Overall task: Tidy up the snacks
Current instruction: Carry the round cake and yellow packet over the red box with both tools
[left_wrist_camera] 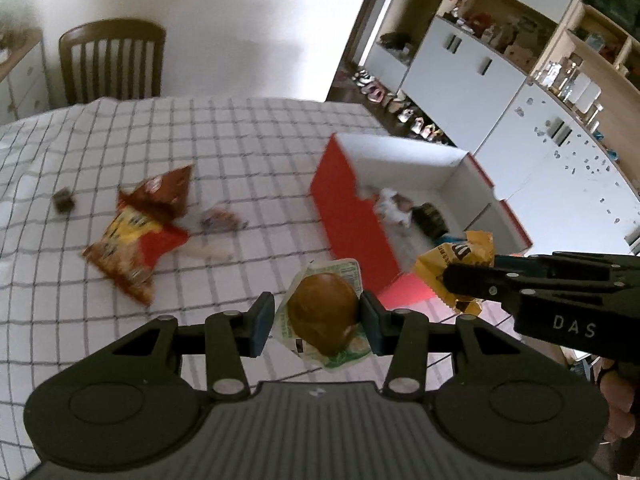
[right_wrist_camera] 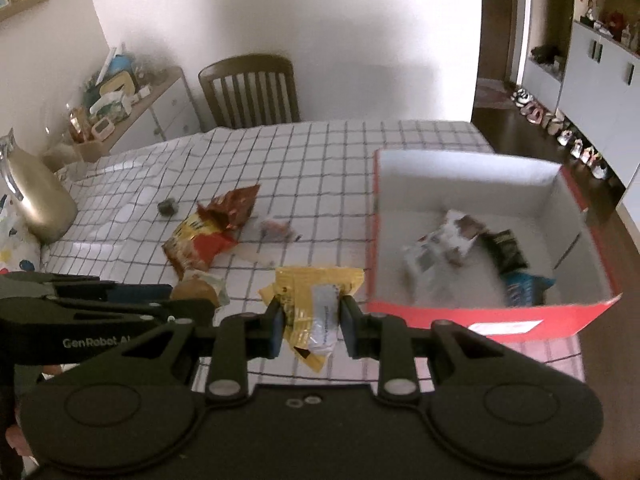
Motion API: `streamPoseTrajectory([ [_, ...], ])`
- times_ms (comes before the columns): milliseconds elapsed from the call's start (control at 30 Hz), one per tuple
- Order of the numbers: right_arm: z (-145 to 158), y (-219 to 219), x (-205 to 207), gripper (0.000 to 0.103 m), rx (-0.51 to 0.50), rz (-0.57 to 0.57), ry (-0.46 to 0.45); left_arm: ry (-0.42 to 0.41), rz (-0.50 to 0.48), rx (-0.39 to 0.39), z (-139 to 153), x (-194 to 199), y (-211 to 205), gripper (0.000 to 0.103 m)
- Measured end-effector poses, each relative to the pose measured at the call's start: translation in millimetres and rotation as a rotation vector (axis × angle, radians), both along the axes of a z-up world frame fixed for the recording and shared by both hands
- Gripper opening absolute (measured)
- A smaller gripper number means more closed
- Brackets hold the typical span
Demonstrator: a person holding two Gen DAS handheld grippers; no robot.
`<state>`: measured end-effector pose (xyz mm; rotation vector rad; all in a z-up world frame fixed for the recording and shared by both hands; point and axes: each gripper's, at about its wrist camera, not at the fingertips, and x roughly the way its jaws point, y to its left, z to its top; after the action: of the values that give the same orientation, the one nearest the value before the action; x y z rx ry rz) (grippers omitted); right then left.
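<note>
I am carrying two snacks at once above the checked-cloth surface, both near the red cardboard box with the white inside. My left tongs are clenched on a round brown bun sealed in a clear-and-green plastic wrapper, with the pads pressing its two sides. I am judging it light and soft, so it will squash if I squeeze harder; taking it across the middle, as now, seems best. My right tongs are clenched on a yellow crinkly candy packet with a white label, gripping its lower half. It looks light, limp and a little slippery, and the free top is flopping forward. Both pairs of tongs are closed only as far as the packets allow. Loose orange and red snack bags are lying on the surface.
</note>
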<state>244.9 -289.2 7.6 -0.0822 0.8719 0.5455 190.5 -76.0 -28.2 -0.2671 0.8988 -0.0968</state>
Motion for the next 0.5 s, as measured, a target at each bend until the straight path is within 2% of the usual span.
streamPoseTrajectory([
  [267,8.8,-49.8,29.3,0.027,0.007,-0.008,-0.038,-0.031,-0.019,0.037,14.5,34.1,-58.4,0.045],
  [500,8.8,-92.0,58.4,0.027,0.002,-0.028,-0.061,-0.03,-0.034,0.063,16.0,64.7,-101.7,0.045],
])
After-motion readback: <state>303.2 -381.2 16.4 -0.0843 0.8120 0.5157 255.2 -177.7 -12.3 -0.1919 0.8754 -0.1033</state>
